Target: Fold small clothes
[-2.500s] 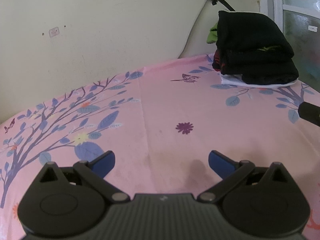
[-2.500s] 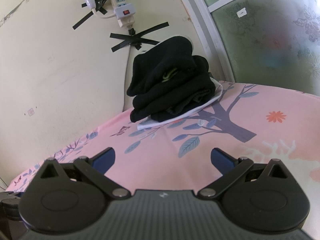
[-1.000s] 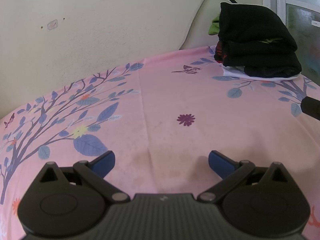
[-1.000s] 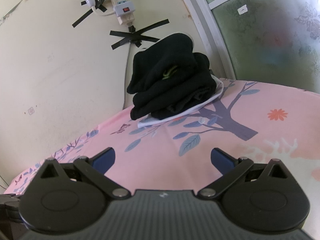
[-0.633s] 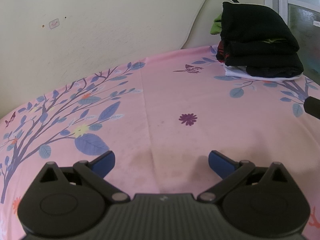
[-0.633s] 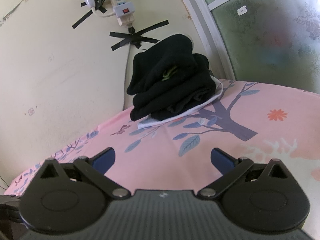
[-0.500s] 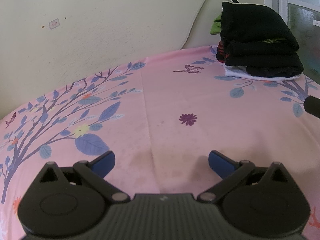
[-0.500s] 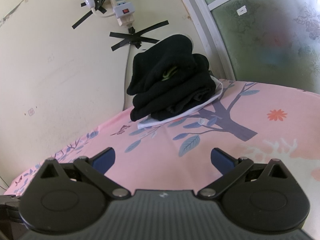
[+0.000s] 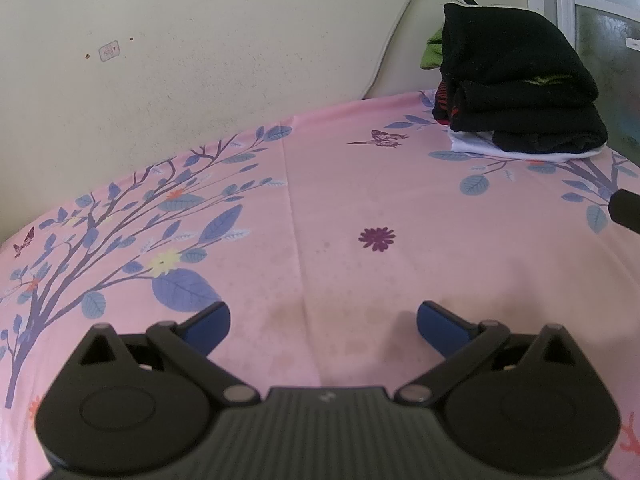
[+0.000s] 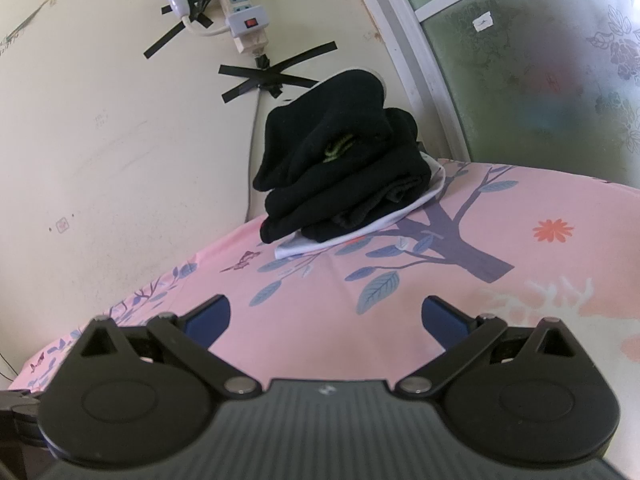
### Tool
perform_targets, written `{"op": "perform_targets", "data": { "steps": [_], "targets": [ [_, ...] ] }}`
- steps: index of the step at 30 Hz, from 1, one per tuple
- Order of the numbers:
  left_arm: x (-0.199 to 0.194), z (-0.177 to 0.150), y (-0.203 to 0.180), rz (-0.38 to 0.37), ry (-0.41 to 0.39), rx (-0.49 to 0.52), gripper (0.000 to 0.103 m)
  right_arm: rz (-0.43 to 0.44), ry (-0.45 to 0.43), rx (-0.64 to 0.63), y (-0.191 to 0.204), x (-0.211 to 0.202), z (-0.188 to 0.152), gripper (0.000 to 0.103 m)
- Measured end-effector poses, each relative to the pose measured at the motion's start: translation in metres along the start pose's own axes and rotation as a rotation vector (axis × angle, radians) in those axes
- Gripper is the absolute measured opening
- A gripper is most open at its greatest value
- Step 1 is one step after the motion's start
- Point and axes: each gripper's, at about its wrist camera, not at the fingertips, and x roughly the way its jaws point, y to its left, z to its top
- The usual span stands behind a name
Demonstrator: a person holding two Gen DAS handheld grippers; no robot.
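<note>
My left claw and right claw gape wide, empty, above the pink floral bedsheet; the stack of folded black and white garments sits in the far corner, apparently finished, with nothing unfolded visible.

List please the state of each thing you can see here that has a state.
left hand-held gripper: open, holding nothing
right hand-held gripper: open, holding nothing
pile of dark clothes: folded, stacked in the corner
white garment: flat beneath the pile
pink sheet: spread flat
</note>
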Motion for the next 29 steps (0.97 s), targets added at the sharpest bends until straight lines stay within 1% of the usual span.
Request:
{"op": "perform_targets", "data": {
  "steps": [20,25,29],
  "targets": [
    [0.0003,0.0,0.0004,-0.004,0.002,0.0,0.103,0.0,0.0,0.0,-0.0002,-0.0002,0.0004,0.096],
    [0.0,-0.0003,0.003,-0.013,0.001,-0.003,0.103,0.002,0.0,-0.002,-0.0003,-0.0005,0.0008,0.096],
    [0.0001,0.0002,0.0052,-0.037,0.003,-0.014,0.103,0.001,-0.001,-0.002,-0.001,-0.0016,0.0018,0.096]
  ]
}}
